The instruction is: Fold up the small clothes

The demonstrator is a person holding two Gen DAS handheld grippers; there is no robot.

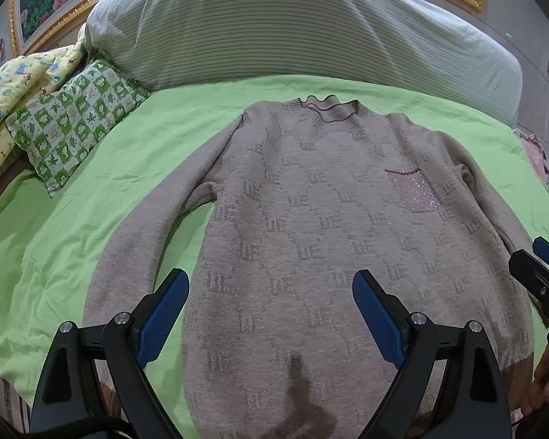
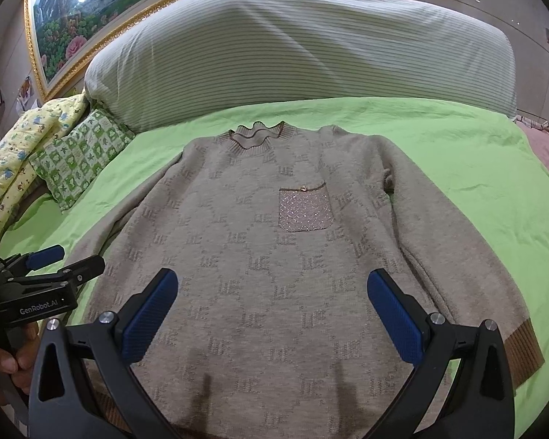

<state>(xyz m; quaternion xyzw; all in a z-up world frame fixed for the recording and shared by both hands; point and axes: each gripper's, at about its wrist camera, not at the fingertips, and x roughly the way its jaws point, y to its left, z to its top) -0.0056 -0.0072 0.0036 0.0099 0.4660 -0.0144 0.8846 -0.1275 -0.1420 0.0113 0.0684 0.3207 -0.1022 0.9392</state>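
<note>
Sweater (image 1: 311,241) is laid flat, front up, on the sheet (image 1: 91,190) for folding; left gripper (image 1: 271,314) and right gripper (image 2: 272,311) are held wide above it, empty.

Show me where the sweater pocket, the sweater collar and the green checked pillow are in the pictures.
sweater pocket (image 2: 304,207), right wrist view, middle of the sparkly patch.
sweater collar (image 2: 261,137), right wrist view, front ribbed band.
green checked pillow (image 1: 75,124), left wrist view, centre of its top face.
</note>
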